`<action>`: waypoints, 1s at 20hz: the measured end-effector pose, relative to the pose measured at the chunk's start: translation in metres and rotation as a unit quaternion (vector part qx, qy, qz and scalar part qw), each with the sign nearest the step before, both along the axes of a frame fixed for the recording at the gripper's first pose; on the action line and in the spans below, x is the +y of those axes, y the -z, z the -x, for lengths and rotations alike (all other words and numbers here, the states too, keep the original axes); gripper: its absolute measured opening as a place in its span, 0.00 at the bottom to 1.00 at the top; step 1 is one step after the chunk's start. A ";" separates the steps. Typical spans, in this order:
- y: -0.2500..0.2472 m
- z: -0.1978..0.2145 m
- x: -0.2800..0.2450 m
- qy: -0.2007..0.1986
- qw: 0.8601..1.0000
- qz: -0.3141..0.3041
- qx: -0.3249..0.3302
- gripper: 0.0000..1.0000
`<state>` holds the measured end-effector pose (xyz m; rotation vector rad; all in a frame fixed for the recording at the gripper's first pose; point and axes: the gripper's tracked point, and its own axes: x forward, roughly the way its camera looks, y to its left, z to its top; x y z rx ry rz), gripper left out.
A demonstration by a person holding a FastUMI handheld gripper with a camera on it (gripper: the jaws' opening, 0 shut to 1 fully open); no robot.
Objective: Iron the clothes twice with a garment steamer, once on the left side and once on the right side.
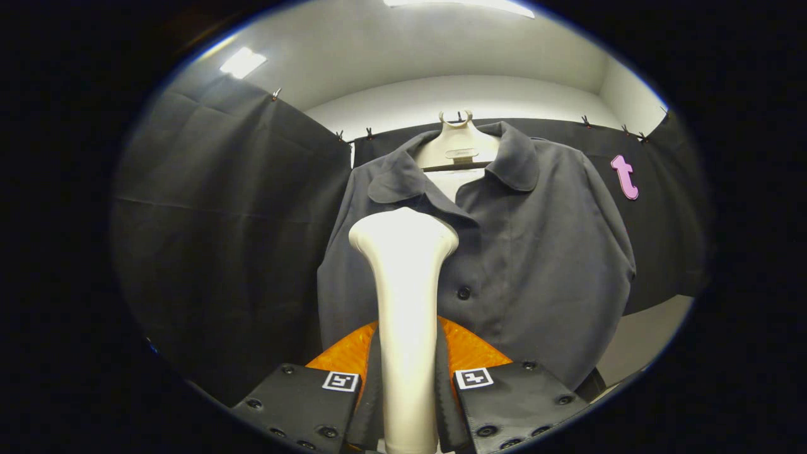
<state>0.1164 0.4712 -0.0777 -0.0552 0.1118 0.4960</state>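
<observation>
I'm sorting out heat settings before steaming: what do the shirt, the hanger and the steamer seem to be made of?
Shirt: dark grey woven cloth, matte, smooth, with soft folds; fibre unclear. Hanger: probably cream plastic, moulded and smooth. Garment steamer: likely glossy cream plastic, with bright highlights along its body; the gripper is shut on it, head just before the shirt's front.

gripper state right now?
Gripper: closed on the steamer handle, both fingers pressing its sides; steamer head points up at the shirt on the hanger.
</observation>
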 end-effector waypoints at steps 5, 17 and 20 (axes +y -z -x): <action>0.024 0.005 0.009 -0.013 1.000 0.015 0.020 0.42; 0.091 0.036 -0.009 -0.016 0.995 0.049 0.080 0.42; 0.113 0.045 -0.013 -0.015 0.993 0.054 0.103 0.42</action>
